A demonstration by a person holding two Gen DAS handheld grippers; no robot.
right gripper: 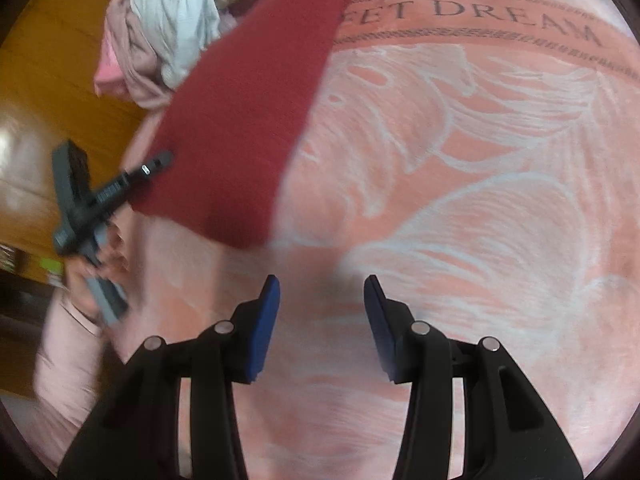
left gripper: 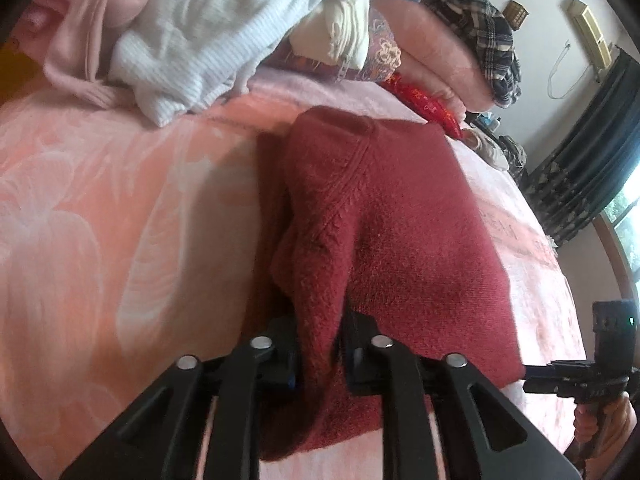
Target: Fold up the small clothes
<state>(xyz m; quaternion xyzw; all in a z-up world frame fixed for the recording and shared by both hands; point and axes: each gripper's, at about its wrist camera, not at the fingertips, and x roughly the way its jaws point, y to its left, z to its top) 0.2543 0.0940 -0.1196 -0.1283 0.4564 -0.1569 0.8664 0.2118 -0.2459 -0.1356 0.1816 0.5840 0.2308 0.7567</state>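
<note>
Pinching a raised fold of the red sweater (left gripper: 384,216), the left gripper (left gripper: 320,344) has cloth between its jaws, likely to lay that edge over; the right gripper (right gripper: 322,320) hangs apart and empty above the pink blanket (right gripper: 460,200), sweater ahead-left.

A dark red knit garment (left gripper: 400,216) lies on a pink blanket (right gripper: 480,200) with white leaf patterns. A white ribbed top (left gripper: 192,40) sits beside pale pink clothing (left gripper: 80,40).
</note>
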